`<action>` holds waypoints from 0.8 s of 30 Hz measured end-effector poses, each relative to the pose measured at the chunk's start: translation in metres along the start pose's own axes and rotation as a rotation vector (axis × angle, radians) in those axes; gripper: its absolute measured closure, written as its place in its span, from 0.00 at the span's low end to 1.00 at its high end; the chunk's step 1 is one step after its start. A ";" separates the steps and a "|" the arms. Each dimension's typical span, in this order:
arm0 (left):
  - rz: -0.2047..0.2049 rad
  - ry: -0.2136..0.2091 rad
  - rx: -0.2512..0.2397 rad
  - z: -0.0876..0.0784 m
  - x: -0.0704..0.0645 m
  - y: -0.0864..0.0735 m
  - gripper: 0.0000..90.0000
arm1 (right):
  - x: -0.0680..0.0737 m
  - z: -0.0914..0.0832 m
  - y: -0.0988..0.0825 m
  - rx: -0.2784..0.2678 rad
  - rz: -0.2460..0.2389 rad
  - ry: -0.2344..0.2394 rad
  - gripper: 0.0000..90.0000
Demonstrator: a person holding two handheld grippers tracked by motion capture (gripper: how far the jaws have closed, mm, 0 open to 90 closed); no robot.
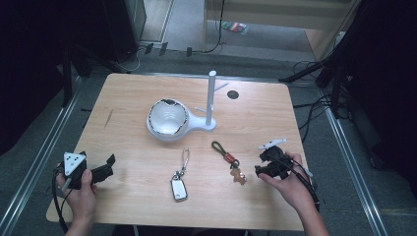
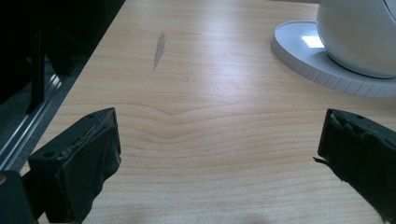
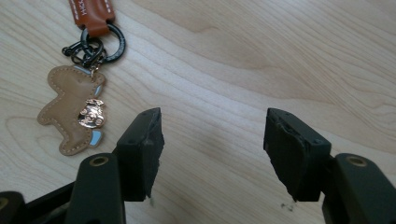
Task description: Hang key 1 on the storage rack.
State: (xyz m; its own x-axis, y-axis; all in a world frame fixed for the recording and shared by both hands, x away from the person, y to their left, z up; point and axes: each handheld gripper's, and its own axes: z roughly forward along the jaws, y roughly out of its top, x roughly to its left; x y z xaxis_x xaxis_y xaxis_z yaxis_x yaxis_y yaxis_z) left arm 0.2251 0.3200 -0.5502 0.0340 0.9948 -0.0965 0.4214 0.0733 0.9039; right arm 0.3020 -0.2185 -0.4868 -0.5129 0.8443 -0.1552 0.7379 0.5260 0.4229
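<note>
The right gripper (image 3: 212, 140) is held open and empty just beside the bear keychain (image 3: 72, 109), while the left gripper (image 2: 217, 149) is kept wide open over bare table (image 2: 210, 84).

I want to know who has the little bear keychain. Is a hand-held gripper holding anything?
No. The right hand-held gripper is open over bare table beside the bear keychain; the left hand-held gripper is open and holds nothing.

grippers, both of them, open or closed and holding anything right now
Left gripper: open, holding nothing, bare table between the jaws.
Right gripper: open, holding nothing, beside the bear keychain.
</note>
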 end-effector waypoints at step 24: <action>-0.001 -0.005 0.001 0.000 0.000 0.000 0.00 | 0.021 0.014 0.040 0.111 -0.109 0.064 0.51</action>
State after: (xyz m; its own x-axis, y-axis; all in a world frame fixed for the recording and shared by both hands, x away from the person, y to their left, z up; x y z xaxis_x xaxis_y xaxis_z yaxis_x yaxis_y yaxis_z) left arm 0.2252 0.3203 -0.5502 0.0385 0.9942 -0.1000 0.4225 0.0745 0.9033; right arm 0.3270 -0.1780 -0.4854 -0.6164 0.7755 -0.1363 0.7187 0.6249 0.3049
